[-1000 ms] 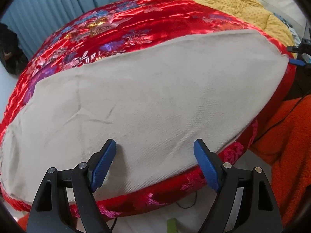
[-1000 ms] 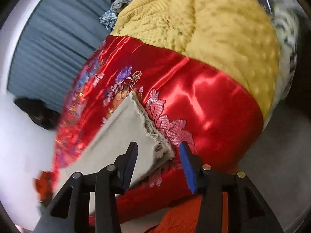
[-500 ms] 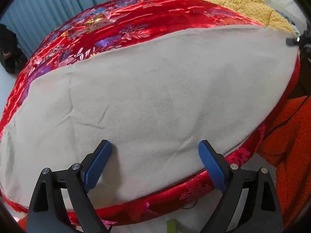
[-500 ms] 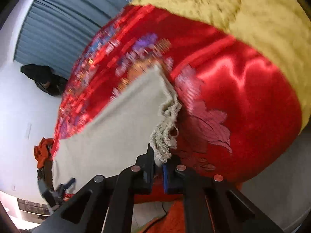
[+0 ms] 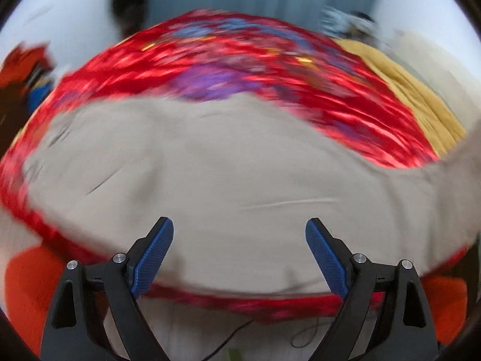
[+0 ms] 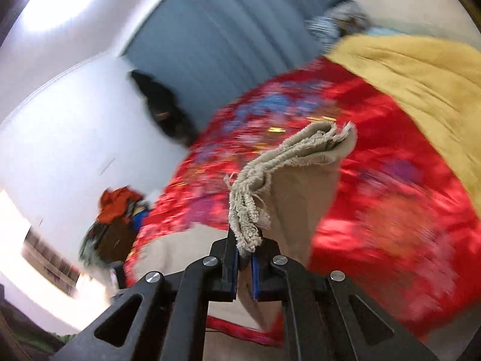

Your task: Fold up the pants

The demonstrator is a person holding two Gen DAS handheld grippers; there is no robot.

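Note:
Beige pants (image 5: pixel 210 174) lie spread on a red floral satin quilt (image 5: pixel 228 69). My left gripper (image 5: pixel 239 249) is open and empty, hovering over the near edge of the pants. My right gripper (image 6: pixel 245 266) is shut on the frayed hem end (image 6: pixel 249 210) of the pants and holds it lifted off the quilt (image 6: pixel 390 216). The lifted cloth rises at the right edge of the left wrist view (image 5: pixel 460 162). Both views are motion-blurred.
A yellow blanket (image 5: pixel 421 90) (image 6: pixel 415 66) lies on the bed beyond the quilt. Orange fabric (image 5: pixel 33 276) sits below the bed's near edge. Blue-grey curtains (image 6: pixel 228 27) and a dark hanging item (image 6: pixel 165 105) are behind. A cluttered pile (image 6: pixel 117 207) stands by the wall.
My right gripper closed on the frayed hem and lifted it up and over the quilt. My left gripper stayed open and swung left along the pants' near edge.

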